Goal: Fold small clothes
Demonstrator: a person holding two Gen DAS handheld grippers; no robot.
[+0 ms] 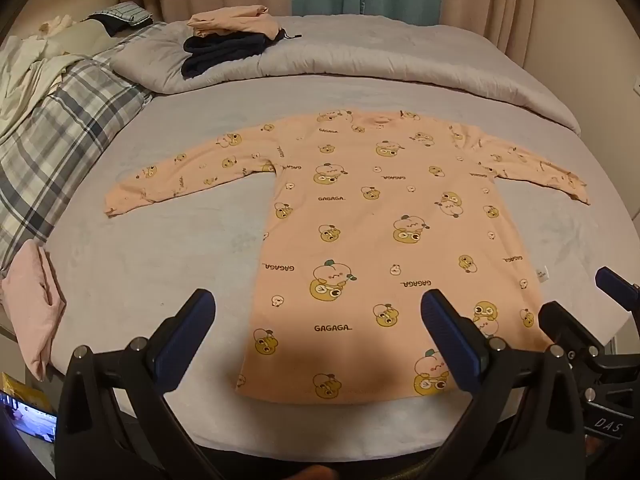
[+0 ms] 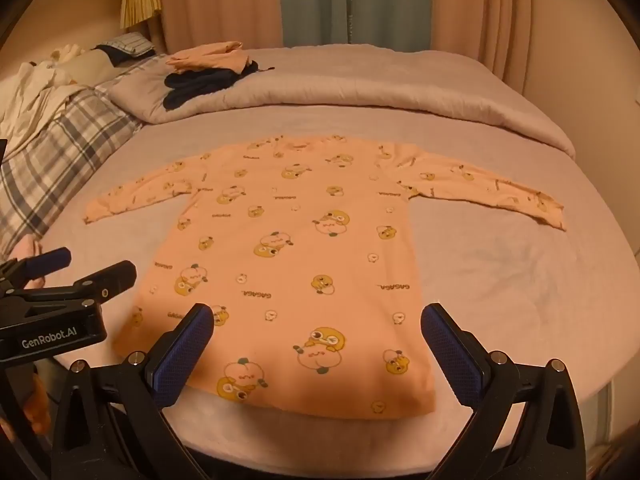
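Observation:
A small peach long-sleeved shirt (image 1: 380,240) (image 2: 296,264) printed with yellow cartoon figures lies flat on the grey bed sheet (image 1: 160,248) (image 2: 500,280), hem toward me, both sleeves spread sideways. My left gripper (image 1: 318,312) hovers above the hem's left part, open wide, nothing between its blue pads. My right gripper (image 2: 316,324) hangs above the hem's middle, also open and empty. Each gripper shows at the edge of the other's view: the right one (image 1: 612,284), the left one (image 2: 64,268).
A folded grey duvet (image 1: 360,60) lies across the far side with a stack of peach and dark folded clothes (image 1: 228,40) on it. A plaid blanket (image 1: 60,120) and a pink folded garment (image 1: 36,312) sit at the left. Curtains hang behind.

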